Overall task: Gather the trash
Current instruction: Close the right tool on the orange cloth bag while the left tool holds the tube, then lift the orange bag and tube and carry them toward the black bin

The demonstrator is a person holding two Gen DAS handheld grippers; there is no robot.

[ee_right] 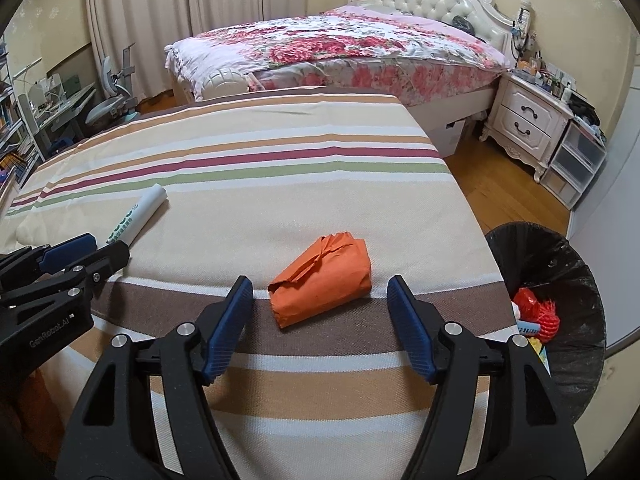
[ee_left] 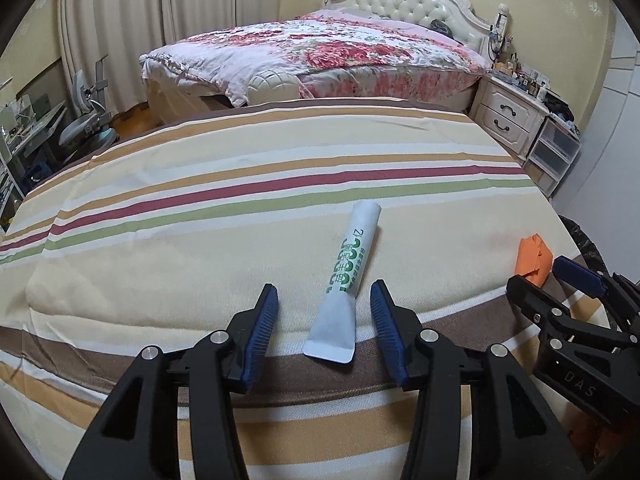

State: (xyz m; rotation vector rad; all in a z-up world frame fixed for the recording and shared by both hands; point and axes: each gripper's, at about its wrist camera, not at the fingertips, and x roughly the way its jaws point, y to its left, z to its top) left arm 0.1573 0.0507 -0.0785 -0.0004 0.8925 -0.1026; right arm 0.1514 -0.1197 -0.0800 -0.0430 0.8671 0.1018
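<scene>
Two pieces lie near our striped cloth's (ee_right: 280, 152) front edge: white tube (ee_left: 352, 264) between our left gripper's (ee_left: 324, 312) released jaws, orange packet (ee_right: 320, 280) between our right gripper's (ee_right: 320, 304), also released.

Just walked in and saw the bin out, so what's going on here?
A person is clearing trash off the striped table with two handheld grippers. The left gripper is open around a white tube; the right gripper is open around an orange wrapper. Neither is gripped yet. The bin already holds some trash.
</scene>
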